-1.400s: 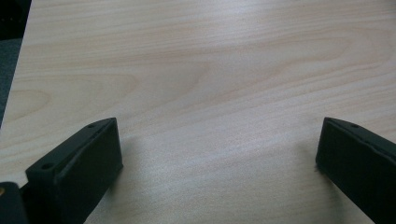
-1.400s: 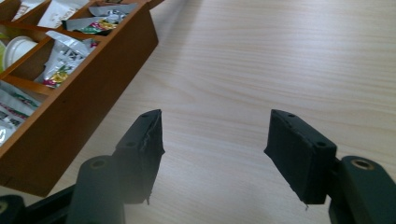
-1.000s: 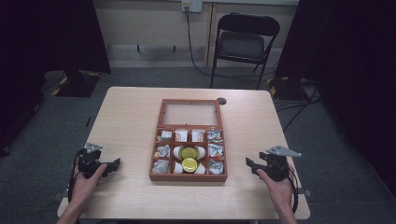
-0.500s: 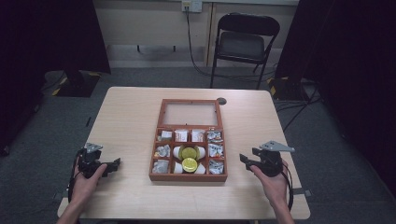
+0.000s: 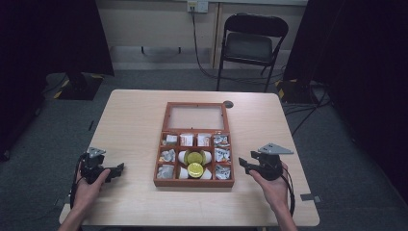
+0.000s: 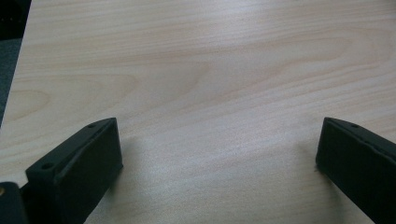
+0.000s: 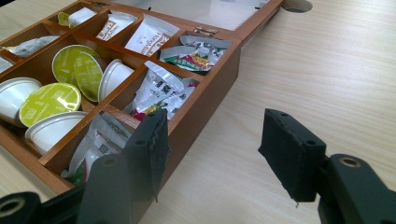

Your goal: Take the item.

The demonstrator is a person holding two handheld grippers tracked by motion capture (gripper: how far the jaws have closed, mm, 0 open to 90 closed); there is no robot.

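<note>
High view: the work looks to be at its approach step. The wooden box (image 5: 193, 183) lies on the table (image 5: 134, 115) between the two tools, its lid (image 5: 196, 117) folded flat on the far side. The right gripper (image 5: 242, 163) points at the box's near right corner, just beside it but apart from it. The left gripper (image 5: 119, 168) rests on the table on the box's other side, well apart from it, aimed towards it.

Left gripper view: the left gripper (image 6: 217, 135) has its jaws spread wide, with bare table (image 6: 210, 70) between them. It holds and touches nothing.

Right gripper view: the right gripper (image 7: 215, 126) has just been closing its jaws. A clear gap remains, and in it lies bare table (image 7: 327, 70), so it pinches nothing. The box's side wall (image 7: 201, 116) runs just beyond its left-hand jaw. Past that wall sits a silver sachet (image 7: 159, 91) in the nearest compartments, and the green-lidded capsules (image 7: 46, 100) lie farther off to that side.

My reading is that the next move calls for lifting the right gripper over the wall, setting it above one sachet, and opening the jaws enough to take it without catching the dividers.
</note>
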